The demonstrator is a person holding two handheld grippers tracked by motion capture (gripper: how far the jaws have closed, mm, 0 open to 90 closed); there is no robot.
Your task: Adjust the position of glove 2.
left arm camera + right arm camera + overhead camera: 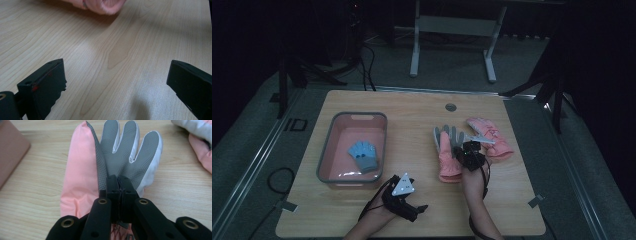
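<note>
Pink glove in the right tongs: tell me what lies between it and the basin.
Nothing visible: bare table separates the pink glove, pinched by the right tongs, from the basin. A blue glove already lies inside.

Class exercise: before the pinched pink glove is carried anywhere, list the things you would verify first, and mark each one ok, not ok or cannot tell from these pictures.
1. Right hand-held gripper shut on the pink glove: ok, jaws pressed together on the grey palm fabric.
2. Grip deep enough to hold on lifting: cannot tell, it pinches only a fold of fabric.
3. Second pink glove free of the first: cannot tell, they lie close in the high view.
4. Left hand-held gripper out of the way: ok, open over bare table.
5. Basin has room: ok, it holds one blue glove.
6. Path to the basin clear: ok, bare wood between.
</note>
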